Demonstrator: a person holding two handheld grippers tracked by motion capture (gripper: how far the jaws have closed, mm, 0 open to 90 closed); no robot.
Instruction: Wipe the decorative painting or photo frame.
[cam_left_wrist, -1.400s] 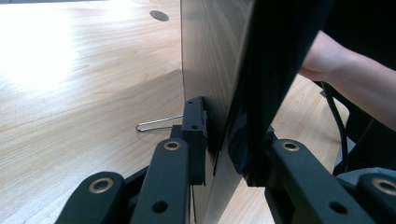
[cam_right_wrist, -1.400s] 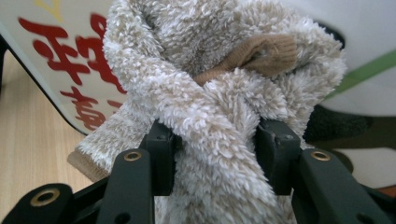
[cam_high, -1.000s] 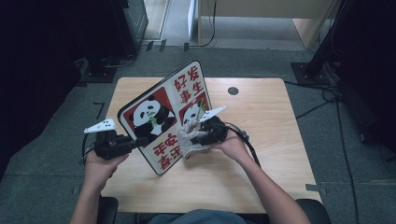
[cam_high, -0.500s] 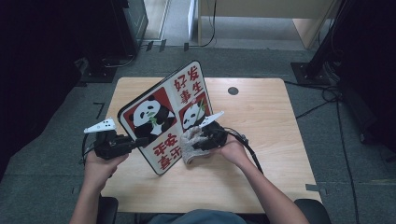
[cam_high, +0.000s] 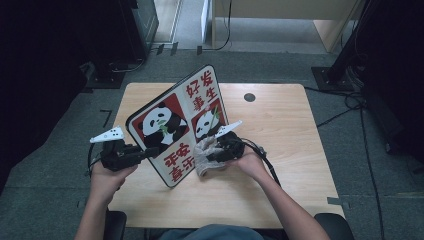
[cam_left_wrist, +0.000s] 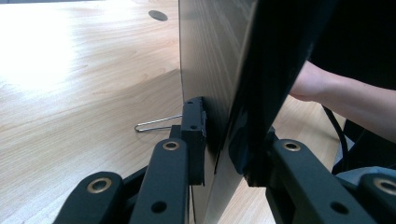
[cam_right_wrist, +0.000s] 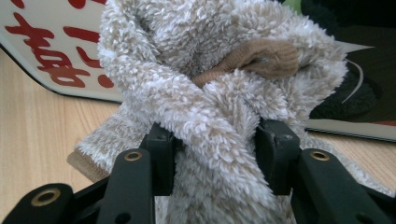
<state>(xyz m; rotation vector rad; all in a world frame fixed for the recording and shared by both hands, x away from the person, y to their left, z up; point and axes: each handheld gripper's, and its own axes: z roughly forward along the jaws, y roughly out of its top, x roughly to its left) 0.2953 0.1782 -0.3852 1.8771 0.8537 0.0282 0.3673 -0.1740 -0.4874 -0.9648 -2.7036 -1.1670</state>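
Black jaws of the left claw (cam_high: 145, 152) clamped the left edge of the board (cam_high: 182, 125), one jaw on its plain back and one on its printed face, as the left gripper view showed. That board stood tilted on the wooden worktop (cam_high: 280, 125), its lower corner resting on the surface, pandas and red characters facing the person. Just right of it, the right claw (cam_high: 210, 156) held a fluffy cloth (cam_high: 204, 155) bunched tight between its jaws, pressed against the board's face near the lower edge.
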